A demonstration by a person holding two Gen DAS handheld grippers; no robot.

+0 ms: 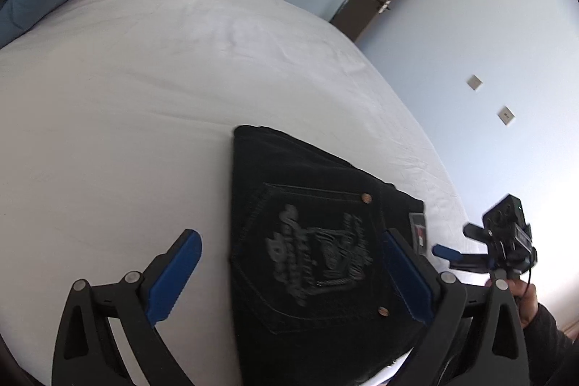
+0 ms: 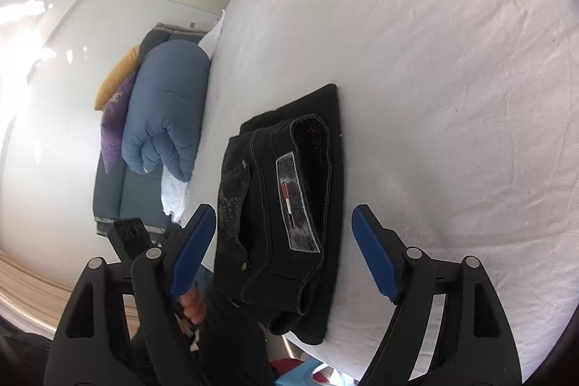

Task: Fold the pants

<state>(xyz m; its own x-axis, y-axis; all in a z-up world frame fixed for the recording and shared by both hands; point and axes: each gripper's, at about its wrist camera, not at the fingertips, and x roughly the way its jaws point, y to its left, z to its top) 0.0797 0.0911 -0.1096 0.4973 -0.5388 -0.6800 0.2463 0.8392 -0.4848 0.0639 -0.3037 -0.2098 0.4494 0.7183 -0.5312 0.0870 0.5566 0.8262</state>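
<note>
We found the pants point(image 1: 318, 241) lying near the front edge of the bed point(image 1: 144, 96), already doubled into a compact dark block with a back pocket and its pale stitched emblem facing up. In the right wrist view the same pants point(image 2: 282, 205) showed the waistband end, with the rectangular label uppermost and the layers stacked beneath it.

Our left gripper point(image 1: 293, 277) had its fingers spread wide on either side of the bundle, gripping nothing. Our right gripper point(image 2: 286, 248) was likewise released, its blue pads apart with the cloth lying between them but untouched.

We judged the fabric to be denim: fairly heavy for cloth, soft enough to bend yet stiff at the seams and waistband, not slippery and not fragile. The stack looked thick, so a pinch would have had to take several layers at once. We thought the best holds were the two corners of one short edge, or the firm waistband, where the cloth would not slide out.

The bundle's long axis ran from the near edge of the bed away toward its middle, with the waistband opening toward our right gripper and the folded edge at the far end.
</note>
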